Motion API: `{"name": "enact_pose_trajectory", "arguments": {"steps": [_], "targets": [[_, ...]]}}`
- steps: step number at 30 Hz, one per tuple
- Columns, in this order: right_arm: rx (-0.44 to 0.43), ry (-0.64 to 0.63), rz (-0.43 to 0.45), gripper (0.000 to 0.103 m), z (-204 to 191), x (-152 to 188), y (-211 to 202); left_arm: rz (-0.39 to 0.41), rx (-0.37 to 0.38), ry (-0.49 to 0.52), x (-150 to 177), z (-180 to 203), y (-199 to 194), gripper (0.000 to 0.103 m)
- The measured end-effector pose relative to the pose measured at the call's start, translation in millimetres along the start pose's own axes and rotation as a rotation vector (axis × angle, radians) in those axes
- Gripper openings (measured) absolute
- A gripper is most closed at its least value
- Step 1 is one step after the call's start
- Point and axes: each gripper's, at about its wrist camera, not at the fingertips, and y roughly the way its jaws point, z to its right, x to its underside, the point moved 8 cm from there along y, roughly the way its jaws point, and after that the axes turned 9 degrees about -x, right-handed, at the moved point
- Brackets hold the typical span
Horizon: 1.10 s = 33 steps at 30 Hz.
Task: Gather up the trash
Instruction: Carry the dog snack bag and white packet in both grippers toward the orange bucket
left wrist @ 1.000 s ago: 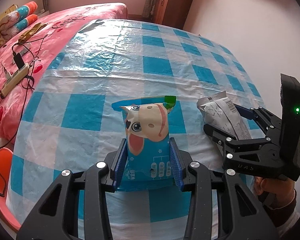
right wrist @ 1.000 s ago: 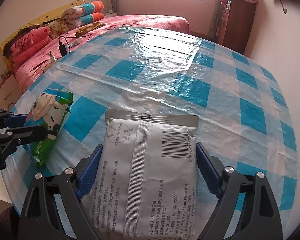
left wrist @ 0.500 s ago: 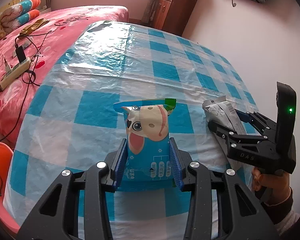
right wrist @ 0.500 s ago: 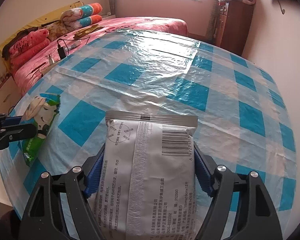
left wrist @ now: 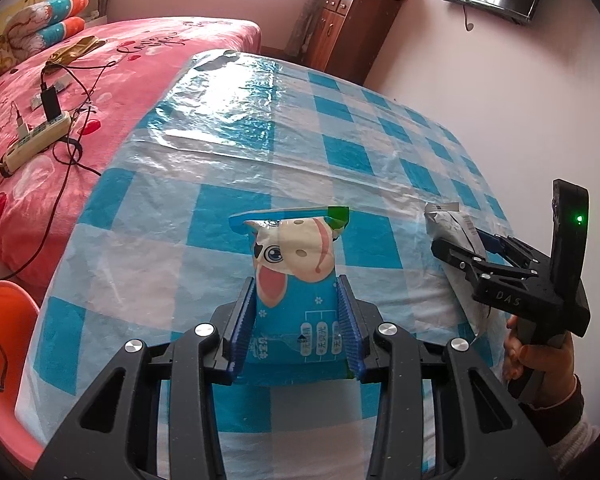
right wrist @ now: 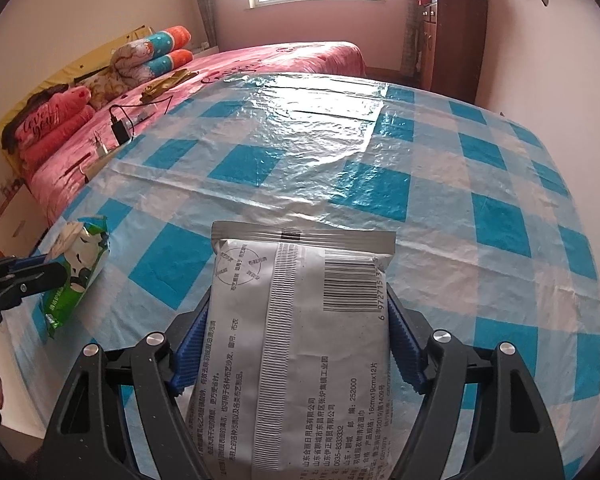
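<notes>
Holding both pieces of trash now: you have the blue cartoon-cow packet clamped between the jaws of the left gripper, and the grey wipes pack sits between the jaws of the right gripper. Those right jaws have just been closing, and their blue pads now press on the pack's two sides. Both items are at the near edge of the table, cow packet on your left, grey pack on your right, well apart. I can't tell whether either is lifted clear of the checked plastic cloth or just resting on it.

Progress, as I read it: pickup is done for the only two wrappers visible; the rest of the table shows no other trash. Left to do: carry both to a bin or bag, and none is in view, so the drop-off spot is unknown. Beside the table, the pink bed carries a power strip with cables; not task items.
</notes>
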Motion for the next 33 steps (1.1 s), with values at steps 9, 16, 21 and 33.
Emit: {"name": "enact_pose_trajectory", "arguments": {"steps": [9,16,21,33], "targets": [[-0.018,0.009,0.015,0.076,-11,-2,-14,0.016,0.024,-0.017,3,-10,-8,0.04],[-0.039,0.001,0.032,0.076,-24,-8,-24,0.03,0.039,-0.021,4,-15,-15,0.039],[-0.05,-0.014,0.039,0.076,-36,-11,-29,0.047,0.038,-0.025,5,-22,-23,0.039],[-0.153,-0.018,0.01,0.076,-76,-15,-23,0.093,-0.021,-0.053,3,-59,-48,0.039]]}}
